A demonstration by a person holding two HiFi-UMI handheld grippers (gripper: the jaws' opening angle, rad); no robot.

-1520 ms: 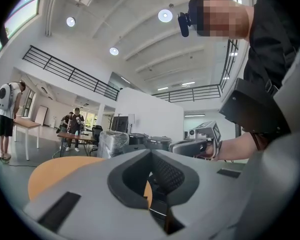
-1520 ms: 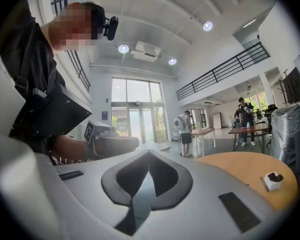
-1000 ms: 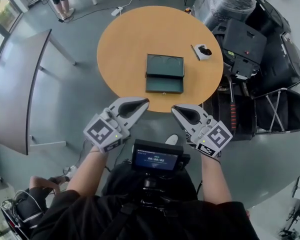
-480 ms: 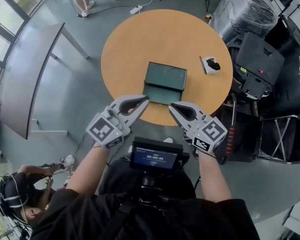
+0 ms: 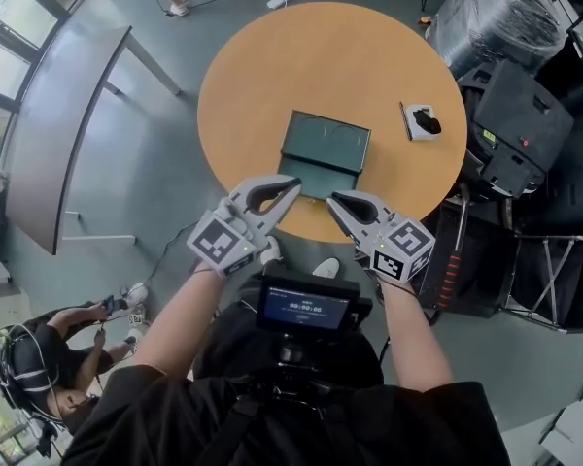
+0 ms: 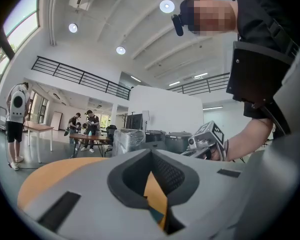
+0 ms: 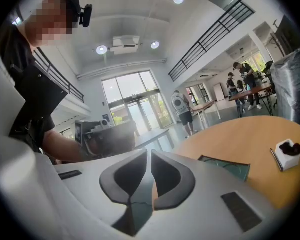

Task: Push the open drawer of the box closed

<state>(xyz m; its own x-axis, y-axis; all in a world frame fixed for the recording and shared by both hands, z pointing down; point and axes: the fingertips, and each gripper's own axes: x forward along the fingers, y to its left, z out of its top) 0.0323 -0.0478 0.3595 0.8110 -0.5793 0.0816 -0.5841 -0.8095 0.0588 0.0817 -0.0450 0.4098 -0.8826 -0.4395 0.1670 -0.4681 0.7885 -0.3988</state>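
A dark green flat box (image 5: pixel 326 138) lies on the round wooden table (image 5: pixel 253 76), and its drawer (image 5: pixel 316 180) is pulled out toward me. My left gripper (image 5: pixel 293 183) hovers at the drawer's near left corner, its tips together and holding nothing. My right gripper (image 5: pixel 333 198) is just off the drawer's near right corner; its jaws are opening, with a thin gap and nothing between them. In the left gripper view the left gripper (image 6: pixel 151 153) shows its tips meeting. From the right gripper (image 7: pixel 149 153) the box (image 7: pixel 225 165) lies ahead to the right.
A small white holder with a black object (image 5: pixel 425 121) sits near the table's right edge. Black cases and wrapped gear (image 5: pixel 510 95) crowd the floor to the right. A grey table (image 5: pixel 68 115) stands at left. A person (image 5: pixel 39 377) sits low at left.
Both grippers have come forward over the table's near edge to the drawer's front. The right jaws have parted a little.
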